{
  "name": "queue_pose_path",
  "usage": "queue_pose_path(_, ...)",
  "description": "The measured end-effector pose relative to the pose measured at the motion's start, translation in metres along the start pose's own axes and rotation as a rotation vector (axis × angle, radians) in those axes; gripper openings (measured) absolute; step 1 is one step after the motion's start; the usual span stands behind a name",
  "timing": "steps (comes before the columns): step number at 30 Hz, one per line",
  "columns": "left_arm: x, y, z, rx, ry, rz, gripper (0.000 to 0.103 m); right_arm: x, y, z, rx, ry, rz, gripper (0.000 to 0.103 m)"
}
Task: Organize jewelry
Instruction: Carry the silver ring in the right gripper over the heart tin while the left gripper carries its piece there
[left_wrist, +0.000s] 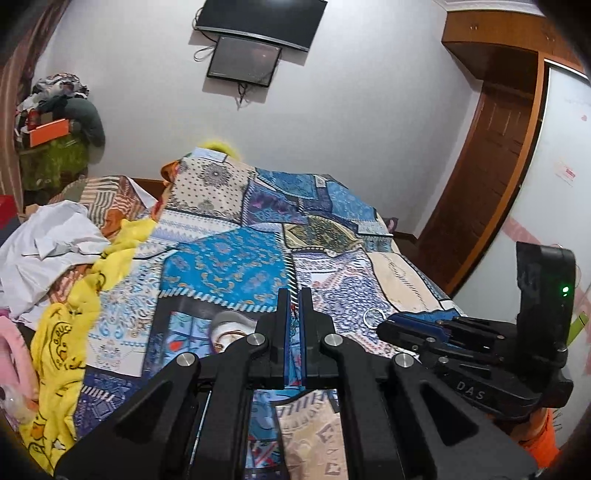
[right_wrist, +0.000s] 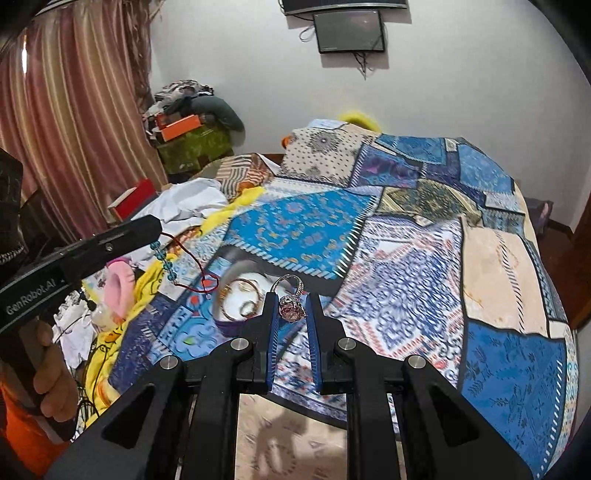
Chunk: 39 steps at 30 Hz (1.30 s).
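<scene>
In the right wrist view my right gripper (right_wrist: 292, 295) is shut on a silver ring with a pink stone (right_wrist: 291, 310), held just above the patchwork bedspread (right_wrist: 406, 277). Behind it a white bowl (right_wrist: 232, 304) holds gold bangles (right_wrist: 240, 286). At the left, my left gripper (right_wrist: 157, 225) is shut on a red cord bracelet with blue beads (right_wrist: 164, 258), which dangles toward the bowl. In the left wrist view the left gripper (left_wrist: 294, 295) shows its fingers pressed together on the cord. The right gripper (left_wrist: 382, 325) carries the ring (left_wrist: 373, 317) at the right, and the bowl (left_wrist: 225, 317) is partly hidden.
A heap of white and yellow clothes (left_wrist: 74, 258) and a pink item (right_wrist: 120, 284) lie along the bed's left side. A person's hand (right_wrist: 48, 369) grips the left handle. A screen (left_wrist: 243, 61) hangs on the far wall, and a wooden door (left_wrist: 491, 166) stands at the right.
</scene>
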<state>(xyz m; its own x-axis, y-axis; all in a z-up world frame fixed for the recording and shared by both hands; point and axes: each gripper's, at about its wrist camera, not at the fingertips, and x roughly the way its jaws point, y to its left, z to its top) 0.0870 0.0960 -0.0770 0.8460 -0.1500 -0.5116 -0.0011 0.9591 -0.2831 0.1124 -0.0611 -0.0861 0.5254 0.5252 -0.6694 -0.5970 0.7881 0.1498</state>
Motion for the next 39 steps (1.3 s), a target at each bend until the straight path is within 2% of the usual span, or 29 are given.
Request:
queue_pose_path(9,0.006,0.023,0.003,-0.011,0.005,0.027,0.002,0.021,0.016,0.013,-0.035,0.005,0.033,0.013)
queue_pose_path(16,0.022,0.033,0.003,-0.02,0.022,0.022,0.002,0.049,0.026,0.014,-0.054,0.052,0.054,0.013)
queue_pose_path(39,0.086,0.053,-0.019,-0.069,0.155,-0.022,0.002,0.105,0.032,0.002,-0.108,0.192,0.083,0.013)
